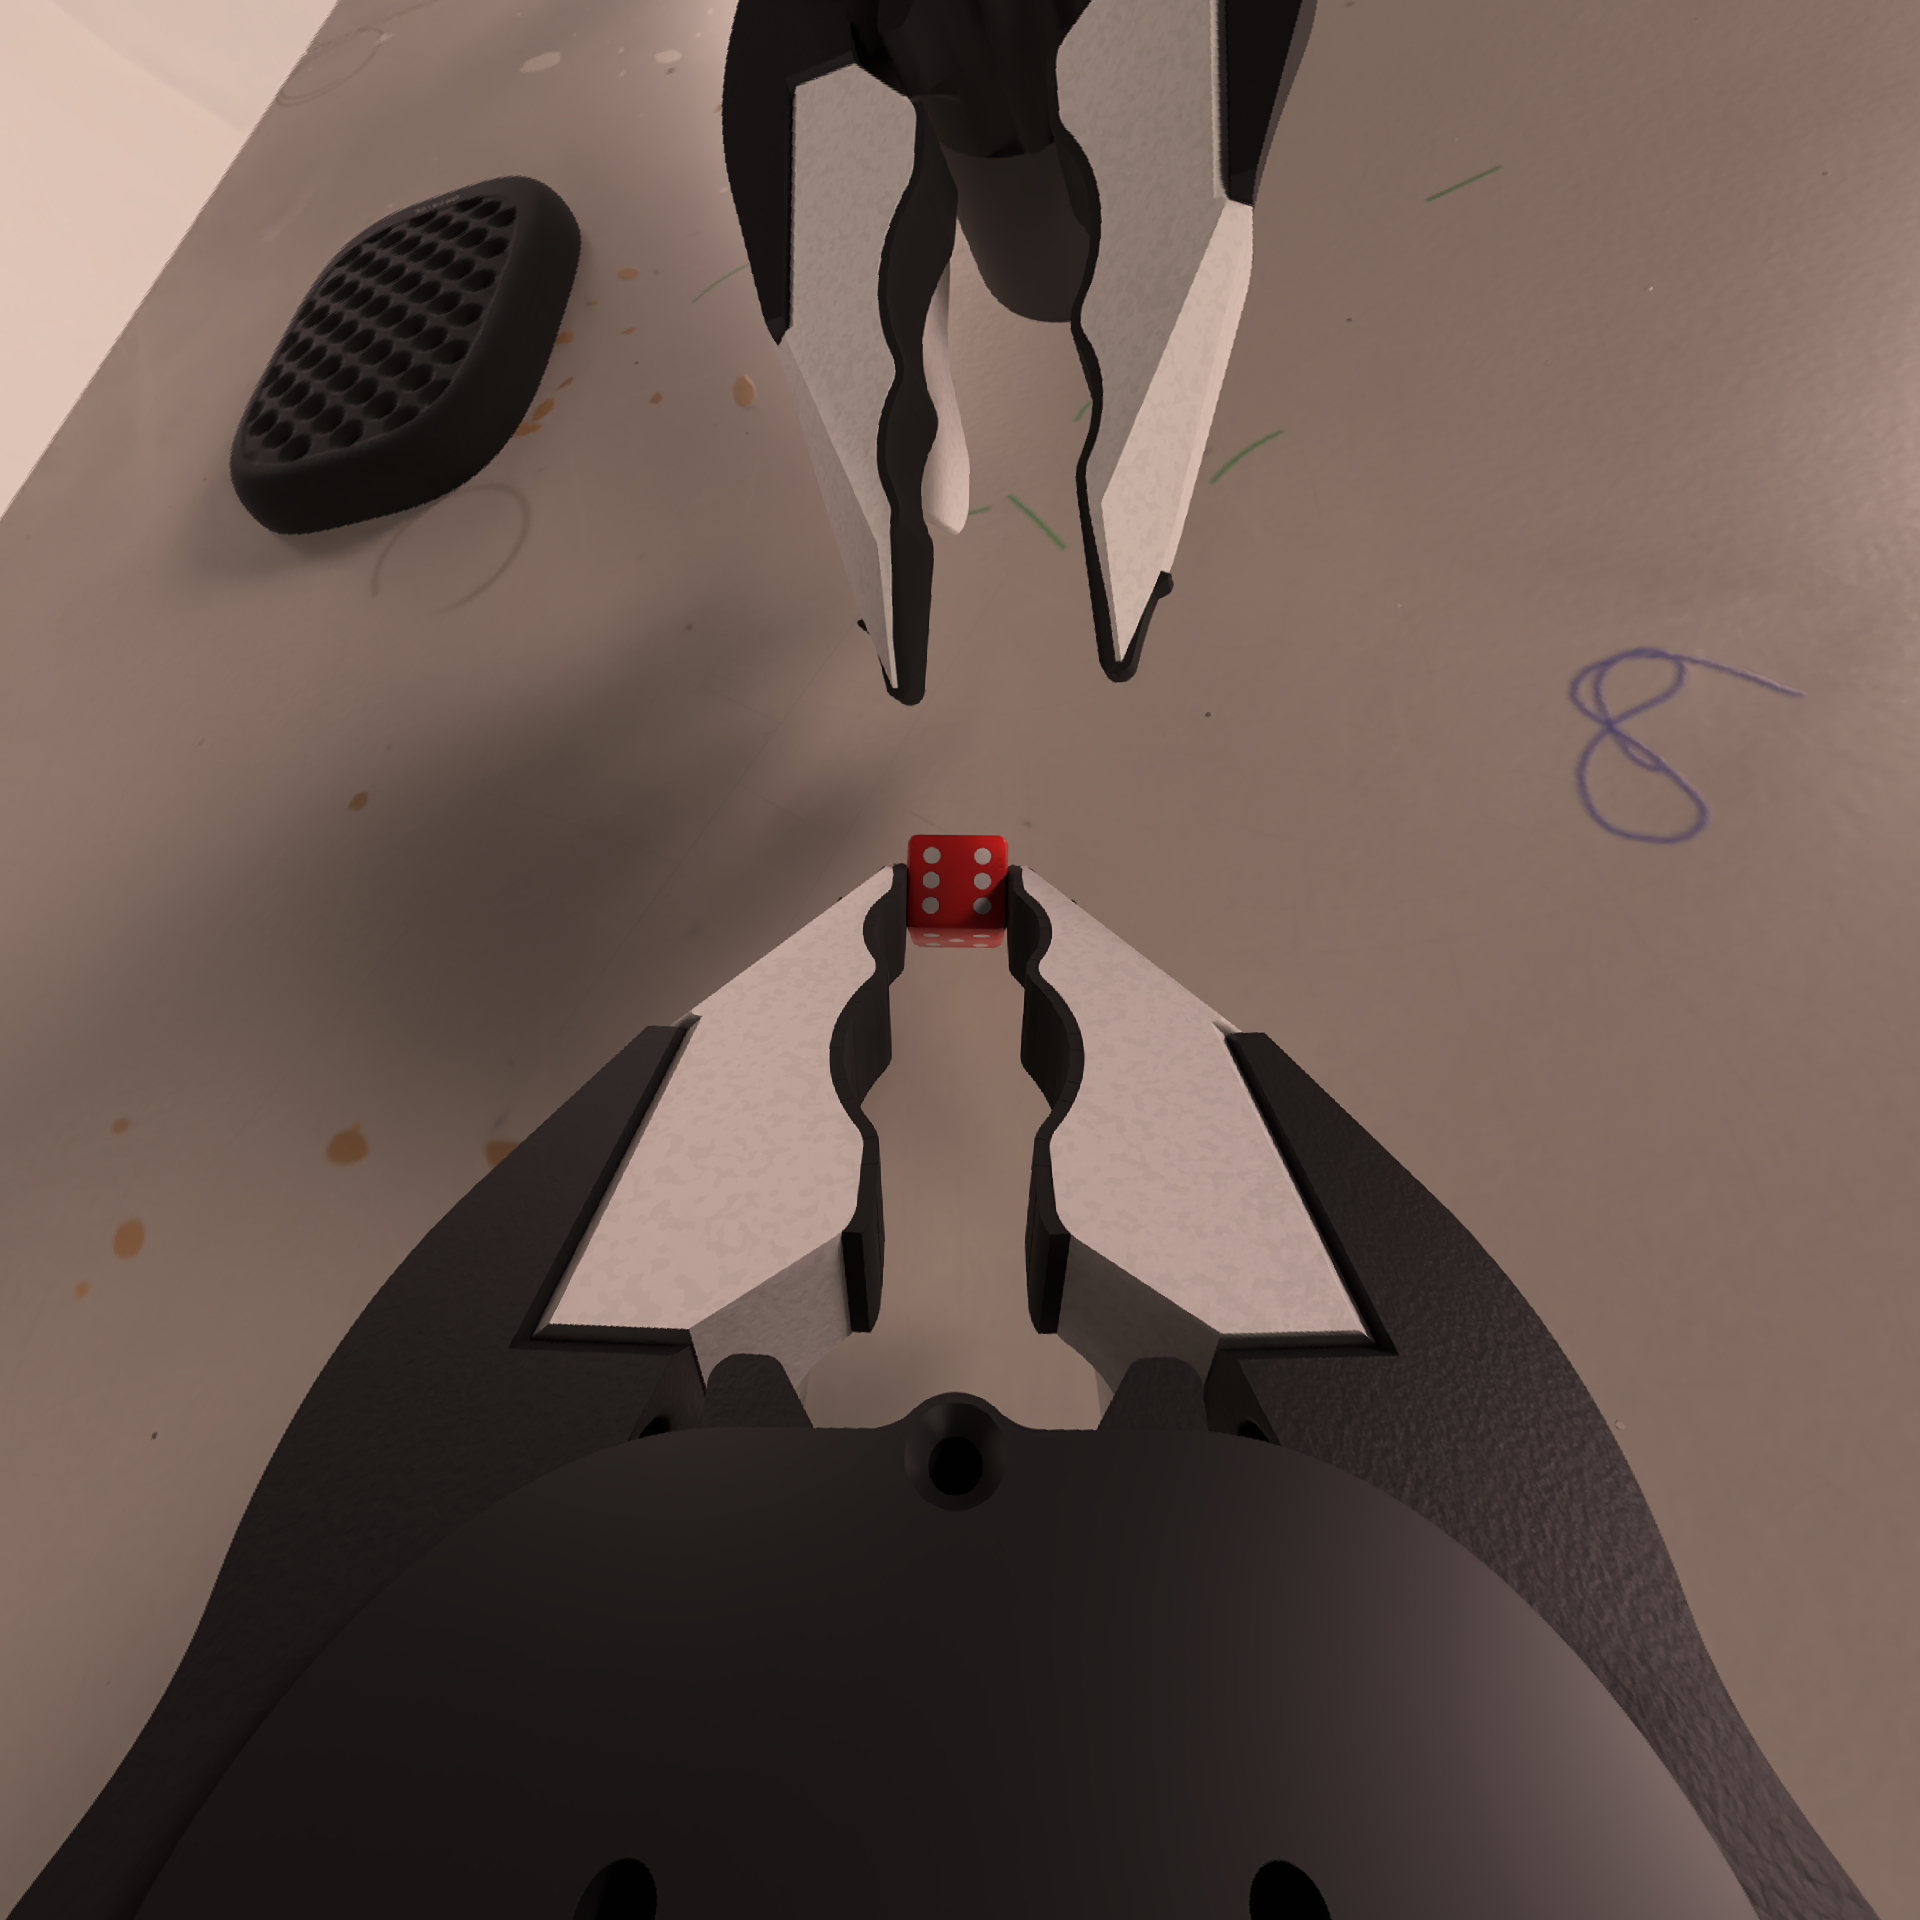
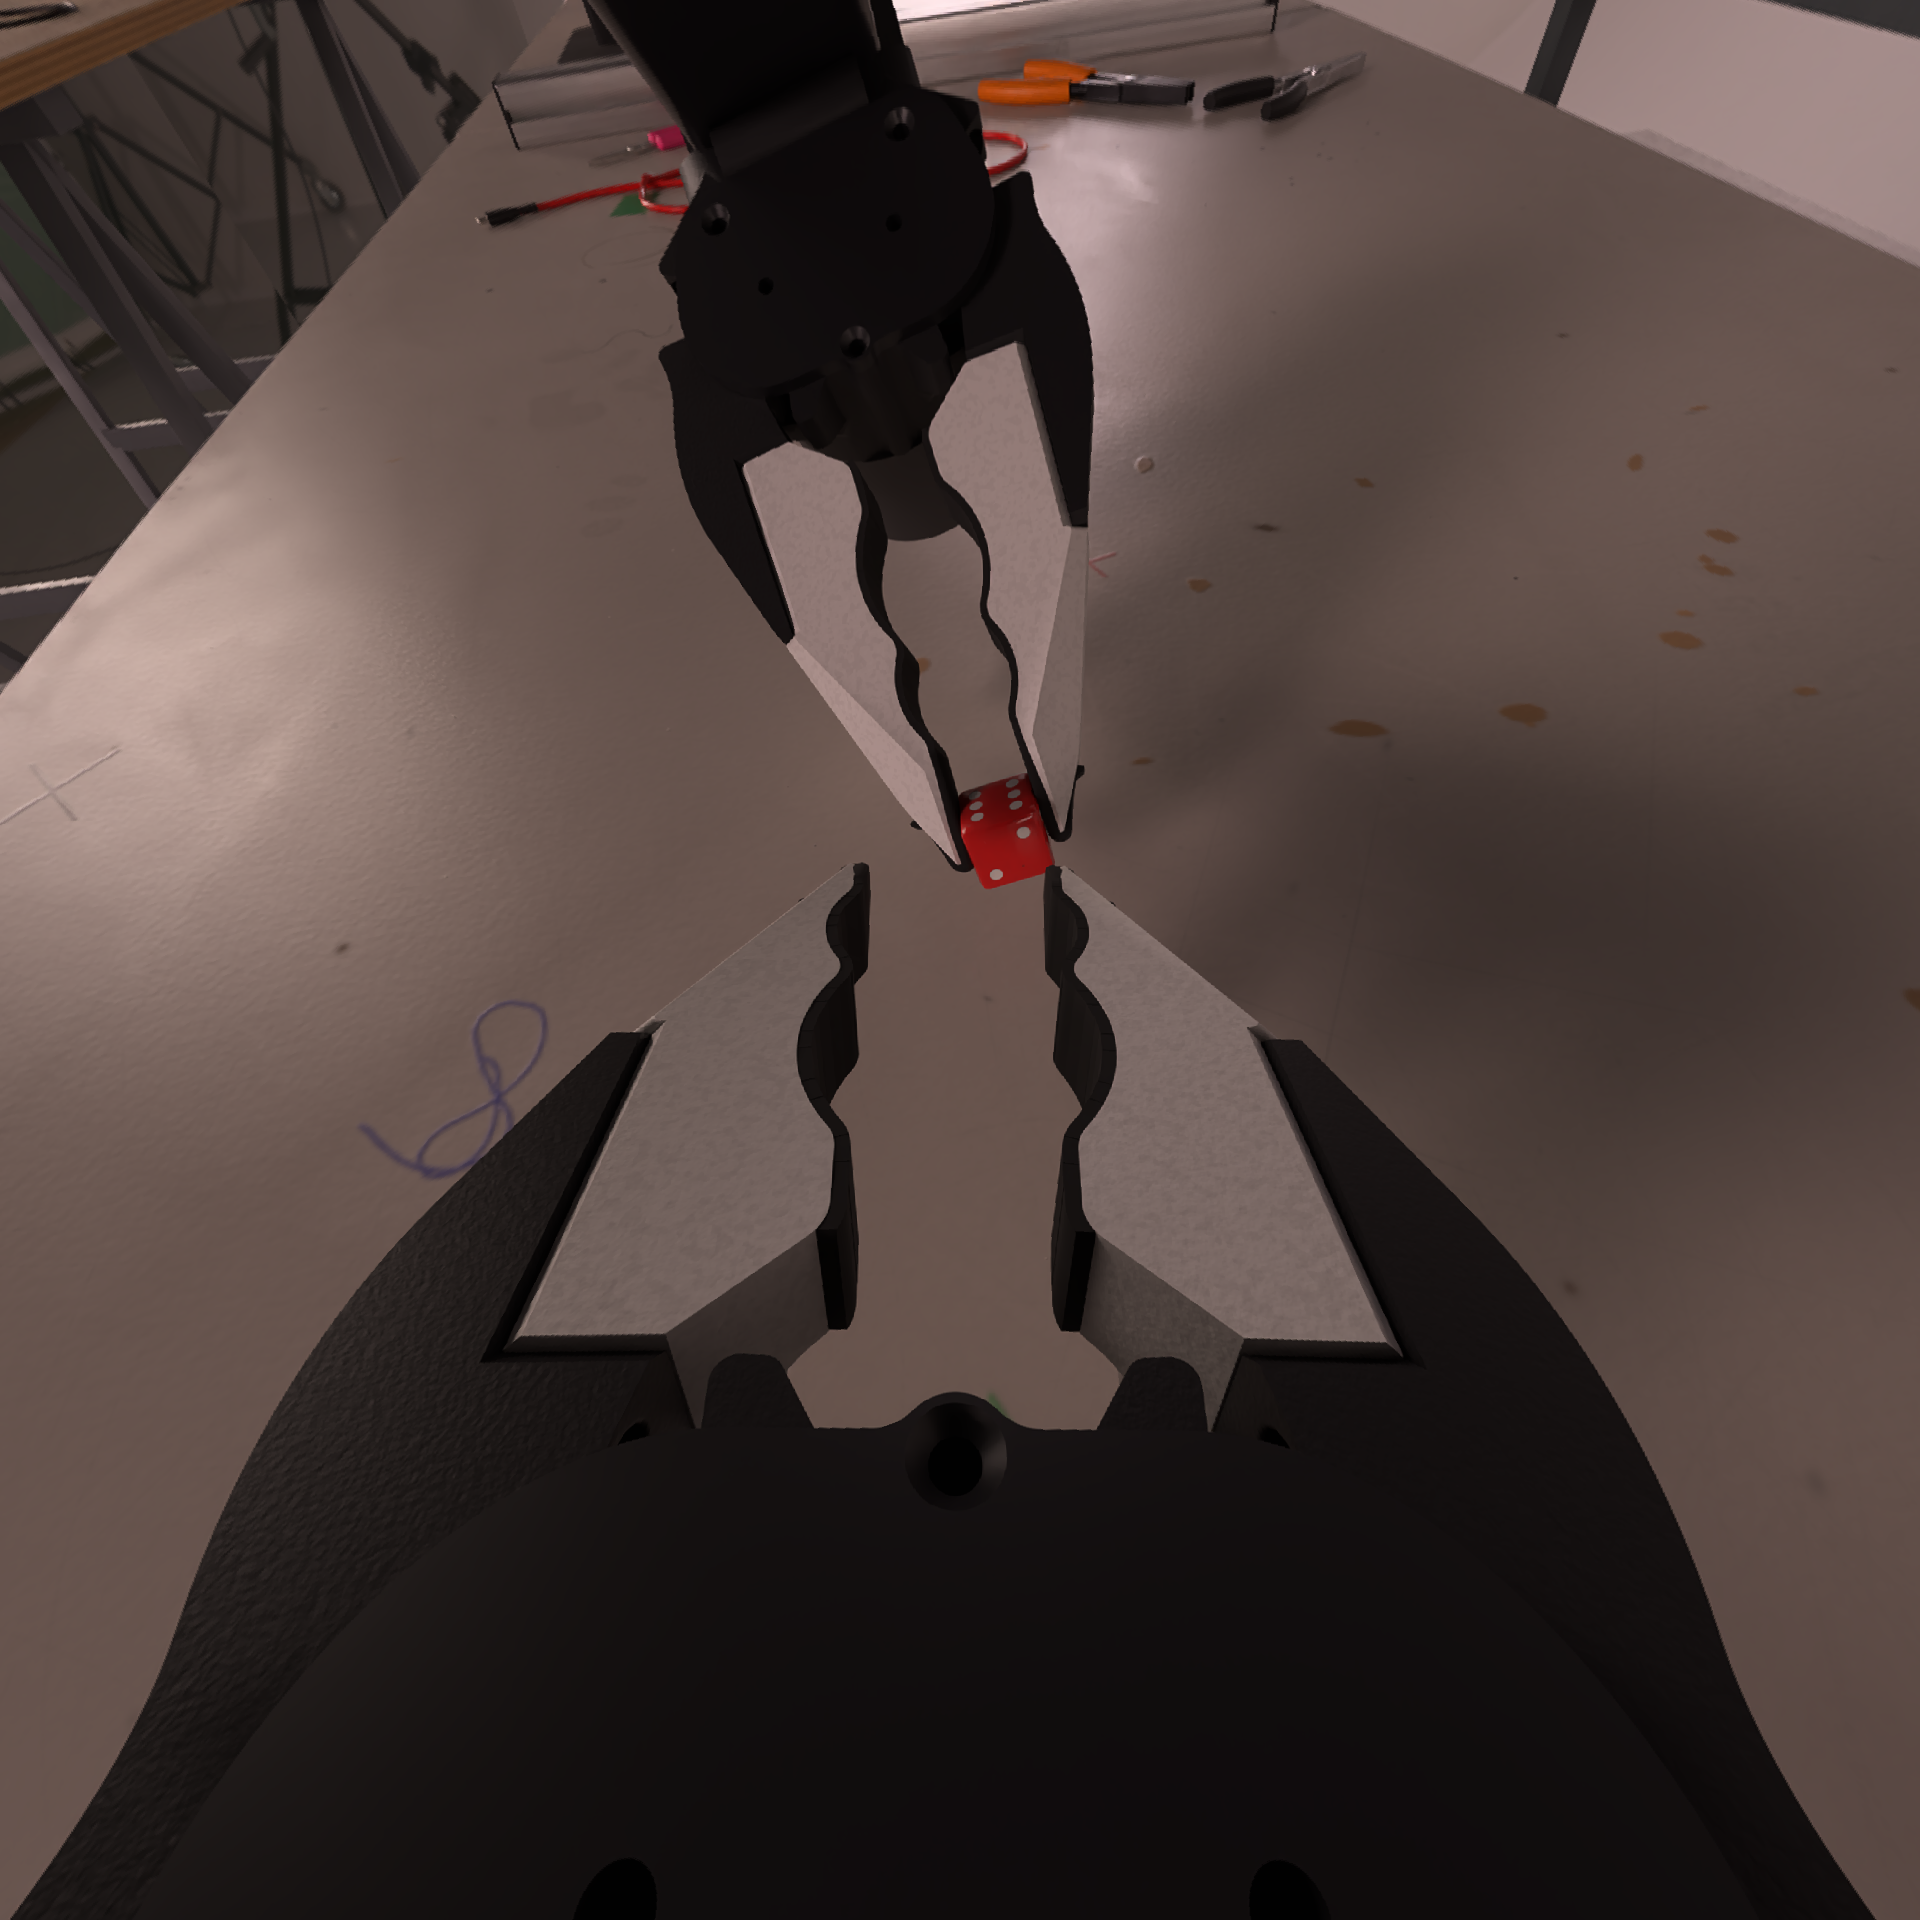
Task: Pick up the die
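Note:
A small red die (image 1: pixel 956 883) with white pips sits between the fingertips of my left gripper (image 1: pixel 956 875), which is shut on it low over the grey table (image 1: pixel 1455 1039). I cannot tell whether the die touches the table. My right gripper (image 1: pixel 1013 681) faces it from the far side, open and empty, a short way from the die. In the right wrist view, my right gripper (image 2: pixel 954 875) is open just short of the die (image 2: pixel 1000 840), which my left gripper (image 2: pixel 1006 831) pinches.
A black perforated oval pad (image 1: pixel 405 353) lies at the far left near the table edge. A blue pen scribble (image 1: pixel 1642 748) marks the table. Orange-handled pliers (image 2: pixel 1081 88), dark pliers (image 2: pixel 1283 88) and a red cable (image 2: pixel 582 203) lie at the far end.

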